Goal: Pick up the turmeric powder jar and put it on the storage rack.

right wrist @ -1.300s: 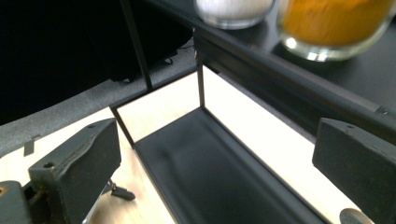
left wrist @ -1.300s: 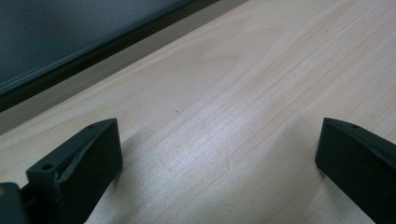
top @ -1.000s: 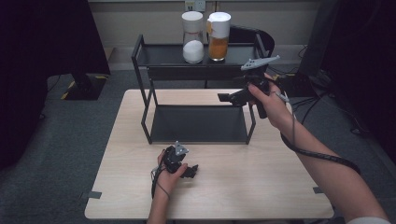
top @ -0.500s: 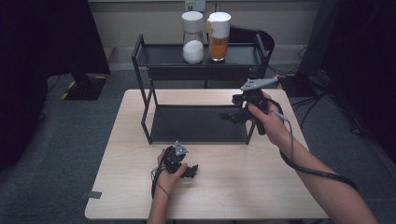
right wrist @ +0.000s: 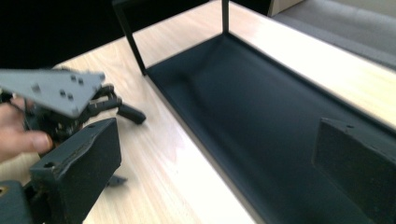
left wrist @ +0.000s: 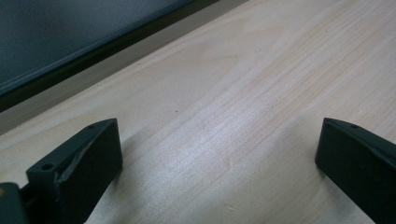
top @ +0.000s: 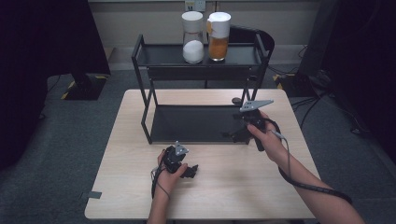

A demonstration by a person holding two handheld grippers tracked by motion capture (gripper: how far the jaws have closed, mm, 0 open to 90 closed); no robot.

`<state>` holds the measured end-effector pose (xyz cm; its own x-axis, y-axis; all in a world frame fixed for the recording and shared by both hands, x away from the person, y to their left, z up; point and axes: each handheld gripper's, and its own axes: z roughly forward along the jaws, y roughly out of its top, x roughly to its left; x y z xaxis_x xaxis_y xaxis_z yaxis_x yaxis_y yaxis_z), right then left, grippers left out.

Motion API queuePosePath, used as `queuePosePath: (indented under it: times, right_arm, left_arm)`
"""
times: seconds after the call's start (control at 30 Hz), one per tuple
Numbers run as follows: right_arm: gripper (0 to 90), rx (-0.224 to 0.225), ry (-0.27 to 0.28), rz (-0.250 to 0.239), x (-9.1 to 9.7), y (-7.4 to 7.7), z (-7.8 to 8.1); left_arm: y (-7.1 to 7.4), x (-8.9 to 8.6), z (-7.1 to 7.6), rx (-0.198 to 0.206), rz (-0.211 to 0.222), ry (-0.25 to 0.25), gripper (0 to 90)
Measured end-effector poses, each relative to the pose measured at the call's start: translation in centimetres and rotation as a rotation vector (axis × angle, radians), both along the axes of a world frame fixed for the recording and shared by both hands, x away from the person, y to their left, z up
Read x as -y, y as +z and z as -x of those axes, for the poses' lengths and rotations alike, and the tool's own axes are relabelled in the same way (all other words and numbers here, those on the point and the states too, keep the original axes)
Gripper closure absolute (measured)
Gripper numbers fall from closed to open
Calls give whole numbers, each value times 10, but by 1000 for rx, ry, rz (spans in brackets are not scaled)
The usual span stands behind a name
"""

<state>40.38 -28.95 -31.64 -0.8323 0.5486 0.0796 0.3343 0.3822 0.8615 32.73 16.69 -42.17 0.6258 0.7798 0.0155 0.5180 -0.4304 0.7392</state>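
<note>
On the pale wooden bench (top: 243, 186): one black metal two-tier rack (top: 201, 122), long axis running left to right across the bench, open front facing the person. Upper shelf carries two clear jars side by side, touching or nearly so: white-lidded jar of white powder (top: 193, 37) to the left, white-lidded jar of orange contents (top: 218, 36) to the right, both upright. Lower tray (right wrist: 261, 121) bare. Right tool (top: 239, 132) released, jaws wide apart, nothing between them; held at the rack's right front corner, pointing leftward along the lower tray. Left tool (top: 189, 171) released likewise, jaws spread over bare wood (left wrist: 219, 116), resting low on the bench just in front of the rack. Status, as judged: both jars seated on the top shelf, nothing gripped; any further placing or removal not begun.
</note>
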Motion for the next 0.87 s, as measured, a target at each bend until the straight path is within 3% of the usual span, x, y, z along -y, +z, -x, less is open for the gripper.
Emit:
queuePosePath:
  times: [0.5, 0.77, 0.83, 0.87]
  right_arm:
    - [5, -33, 18, 77, 2, -62, 13]
    - [9, -64, 35, 175, 3, -86, 21]
    - [12, -85, 43, 194, 4, -87, 22]
    - [18, -107, 50, 192, 6, -85, 21]
  left_arm:
    - [0, 0, 0, 0, -1, 0, 0]
    - [0, 0, 0, 0, -3, -2, 0]
    - [2, -3, 0, -5, 7, 4, 11]
    - [4, -6, 0, -14, 43, 27, 35]
